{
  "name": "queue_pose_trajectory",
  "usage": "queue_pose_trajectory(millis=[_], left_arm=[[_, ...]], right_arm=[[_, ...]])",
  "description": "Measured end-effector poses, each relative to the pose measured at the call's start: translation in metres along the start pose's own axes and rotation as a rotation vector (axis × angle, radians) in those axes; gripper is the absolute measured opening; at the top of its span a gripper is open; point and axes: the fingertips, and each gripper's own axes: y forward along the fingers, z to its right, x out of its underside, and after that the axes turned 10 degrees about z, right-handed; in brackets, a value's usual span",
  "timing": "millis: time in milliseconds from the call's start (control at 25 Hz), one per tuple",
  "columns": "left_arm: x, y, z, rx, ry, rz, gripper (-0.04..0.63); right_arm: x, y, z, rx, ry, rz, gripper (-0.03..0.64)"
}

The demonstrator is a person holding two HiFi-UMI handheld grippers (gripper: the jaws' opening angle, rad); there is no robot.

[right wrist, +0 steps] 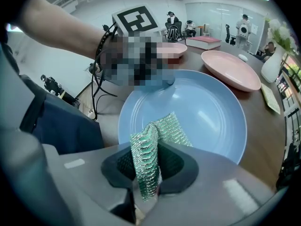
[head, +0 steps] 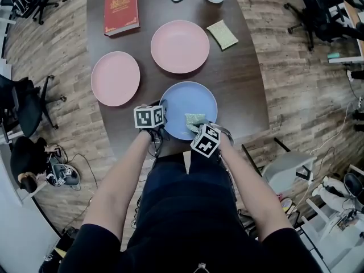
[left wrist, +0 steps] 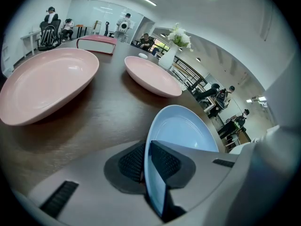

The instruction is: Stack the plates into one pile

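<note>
At the near edge of the table (head: pixel 244 95), the left tongs (left wrist: pixel 146 161) clamp narrowly on the near-left rim of the blue plate (head: pixel 187 98). The right tongs (right wrist: pixel 148 166) pinch a green scourer (right wrist: pixel 149 147) over the dish. The left pink plate (head: pixel 115 78) and far pink plate (head: pixel 180 46) lie apart beyond it. The plates look stiff, smooth and probably breakable. The rim is the only place to hold one, and a slick dish held at one side may tilt or slip. The soft scourer likely has to come off before stacking.
</note>
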Motion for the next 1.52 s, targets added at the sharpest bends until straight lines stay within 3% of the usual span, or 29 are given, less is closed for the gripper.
queue_pose_trajectory(millis=[760,1520], left_arm=[[0.002,-0.001,-0.002,0.001,-0.055,0.008,0.037],[0.001,-0.002,-0.003,0.010,-0.078,0.006,0.037]], right_arm=[[-0.037,0.027,-0.040,-0.172,0.120,0.038,0.084],[-0.077,0.050,-0.033,-0.167,0.367,0.218,0.083]])
